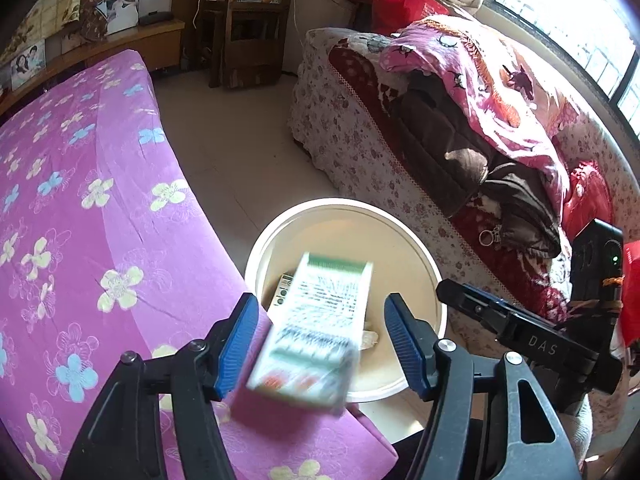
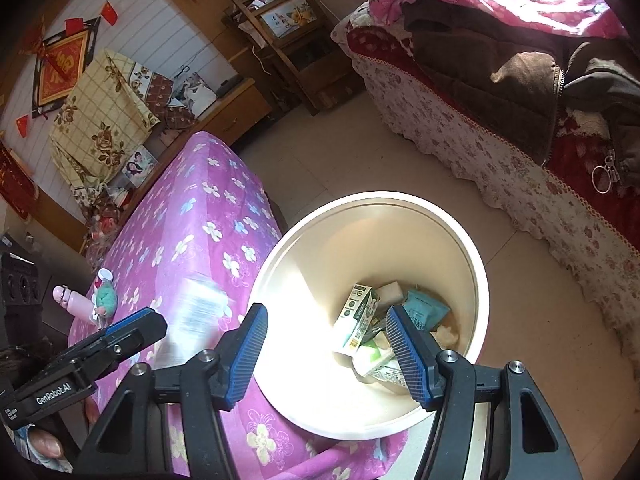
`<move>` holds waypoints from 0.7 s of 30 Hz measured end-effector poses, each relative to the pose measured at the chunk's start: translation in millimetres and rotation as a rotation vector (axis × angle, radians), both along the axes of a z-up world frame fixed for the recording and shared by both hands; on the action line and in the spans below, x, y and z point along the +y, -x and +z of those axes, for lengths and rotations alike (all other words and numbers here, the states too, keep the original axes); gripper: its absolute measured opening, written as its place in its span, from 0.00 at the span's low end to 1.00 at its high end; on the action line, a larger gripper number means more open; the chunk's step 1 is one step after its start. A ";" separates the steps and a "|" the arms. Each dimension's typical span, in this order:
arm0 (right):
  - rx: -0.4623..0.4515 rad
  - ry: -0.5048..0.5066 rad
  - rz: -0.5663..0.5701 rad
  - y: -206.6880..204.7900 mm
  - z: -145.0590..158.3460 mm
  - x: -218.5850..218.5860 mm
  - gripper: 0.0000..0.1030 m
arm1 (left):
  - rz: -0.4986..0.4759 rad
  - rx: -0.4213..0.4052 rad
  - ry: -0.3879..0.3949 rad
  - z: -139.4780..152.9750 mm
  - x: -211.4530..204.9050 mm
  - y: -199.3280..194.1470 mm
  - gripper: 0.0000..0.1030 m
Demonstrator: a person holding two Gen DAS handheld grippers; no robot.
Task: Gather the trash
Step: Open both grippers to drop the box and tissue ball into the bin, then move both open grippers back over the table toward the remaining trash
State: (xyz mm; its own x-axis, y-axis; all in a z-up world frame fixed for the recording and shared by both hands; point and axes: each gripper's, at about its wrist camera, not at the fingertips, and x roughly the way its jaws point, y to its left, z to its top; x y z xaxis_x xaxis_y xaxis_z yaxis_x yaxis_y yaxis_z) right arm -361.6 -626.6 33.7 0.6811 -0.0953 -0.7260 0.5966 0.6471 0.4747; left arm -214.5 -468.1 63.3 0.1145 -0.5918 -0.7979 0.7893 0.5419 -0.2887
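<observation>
The left gripper [image 1: 318, 342] sits just above the near rim of the white bucket [image 1: 256, 256], which stands on the floor between the purple flowered bed [image 1: 80, 200] and the floral sofa [image 1: 360, 140]. Its blue fingers [image 1: 236, 344] are spread wide, and the carton [image 1: 316, 332] between them is blurred, with a gap visible on either side, so it looks released and dropping rather than gripped (the blur makes contact with the left pad hard to rule out). Holding it over the bucket's mouth makes sense: let go here, the carton should fall in with the rest of the trash.

In the right wrist view the right gripper [image 2: 326, 350] also hovers over the bucket, its fingers [image 2: 408, 356] apart and holding nothing. Below it the bucket's bottom already holds a milk carton [image 2: 356, 320], a teal packet [image 2: 426, 312] and crumpled tissue [image 2: 446, 334]. The left gripper's black body shows at the lower left of this view, with the same blurred carton [image 2: 196, 312] beside it, over the bed's edge.

Both tools point downward and forward, tilted toward the bucket, the left one nearer the bed and the right one more squarely over the opening. A pink bottle [image 2: 70, 300] and a small green toy [image 2: 106, 300] lie further along the bed, perhaps not trash at all.
</observation>
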 end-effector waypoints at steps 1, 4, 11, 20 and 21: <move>-0.004 -0.005 -0.002 0.3 0.2 0.4 0.64 | 0.001 0.000 0.004 1.2 0.8 0.1 0.66; -0.008 -0.008 -0.006 1.3 2.4 1.6 0.64 | 0.002 -0.015 0.006 3.4 3.7 0.3 0.66; -0.005 0.010 0.020 -4.3 8.1 10.6 0.64 | 0.027 -0.040 -0.003 3.2 17.2 -4.3 0.66; 0.011 0.021 0.065 -20.3 10.9 33.8 0.64 | 0.091 -0.082 -0.014 4.8 46.8 -20.2 0.66; 0.012 0.026 0.071 -22.4 11.9 37.1 0.64 | 0.098 -0.085 -0.015 5.2 51.0 -22.6 0.66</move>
